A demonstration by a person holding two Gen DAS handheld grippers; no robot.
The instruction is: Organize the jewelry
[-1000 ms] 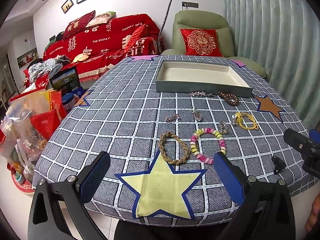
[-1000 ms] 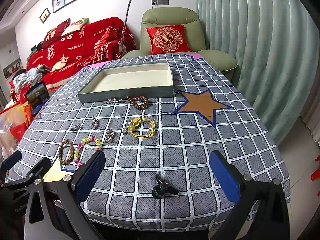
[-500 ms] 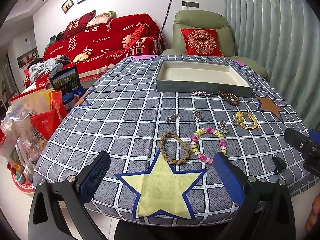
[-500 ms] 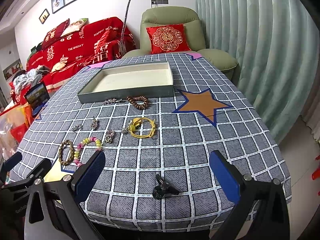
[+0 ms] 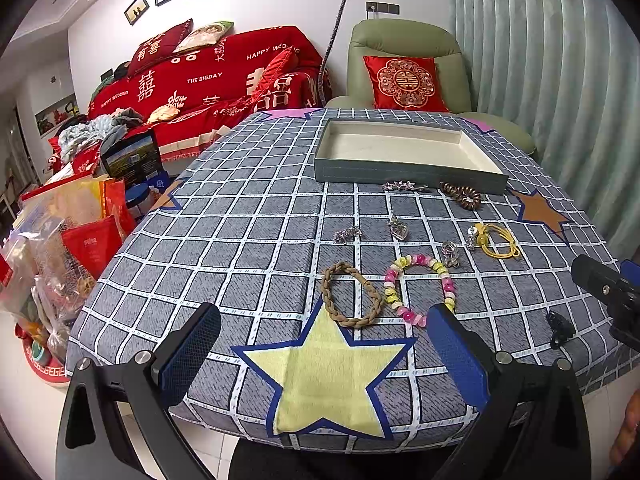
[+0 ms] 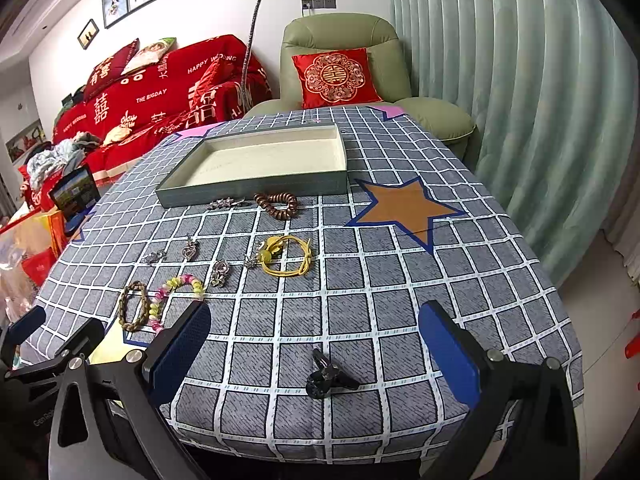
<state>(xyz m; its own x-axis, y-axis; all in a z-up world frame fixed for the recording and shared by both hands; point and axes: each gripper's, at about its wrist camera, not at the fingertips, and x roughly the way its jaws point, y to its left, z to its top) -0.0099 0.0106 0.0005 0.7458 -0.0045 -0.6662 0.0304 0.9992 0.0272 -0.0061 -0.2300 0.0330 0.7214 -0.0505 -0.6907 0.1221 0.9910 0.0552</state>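
Jewelry lies loose on a grey checked tablecloth in front of an empty grey tray. Nearest my left gripper are a brown braided bracelet and a pink-yellow bead bracelet. Farther off lie a yellow cord bracelet, a brown coiled band and several small silver pieces. A black hair clip lies between the fingers of my right gripper. Both grippers are open, empty and hover at the table's near edge.
A green armchair with a red cushion stands behind the table, a red-covered sofa to the back left. Bags and boxes crowd the floor on the left. A curtain hangs on the right.
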